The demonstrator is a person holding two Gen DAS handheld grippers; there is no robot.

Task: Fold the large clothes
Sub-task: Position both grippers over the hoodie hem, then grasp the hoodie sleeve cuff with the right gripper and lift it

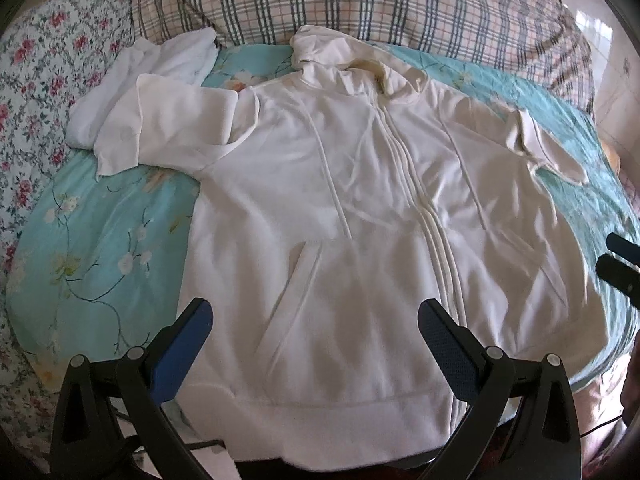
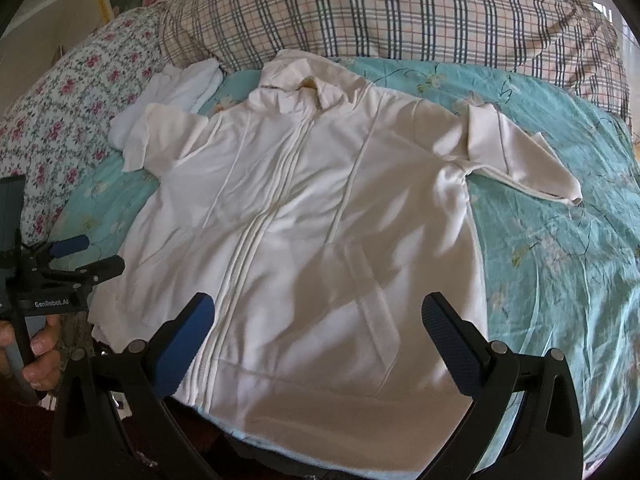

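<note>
A cream zip-up hoodie (image 1: 360, 200) lies flat, front up, on a bed, hood toward the pillows and hem toward me; it also shows in the right wrist view (image 2: 304, 232). Both sleeves are folded in short: the left one (image 1: 168, 120) and the right one (image 2: 508, 152). My left gripper (image 1: 316, 316) is open and empty, above the hem's left half. My right gripper (image 2: 318, 316) is open and empty, above the hem's right half, by the pocket. The right gripper's fingers (image 1: 618, 268) show at the left view's right edge.
A turquoise floral bedspread (image 2: 560, 260) covers the bed. A plaid pillow (image 1: 360, 4) lies behind the hood. A floral quilt (image 1: 36, 80) is at the left. A white folded garment (image 1: 120, 76) lies by the left sleeve.
</note>
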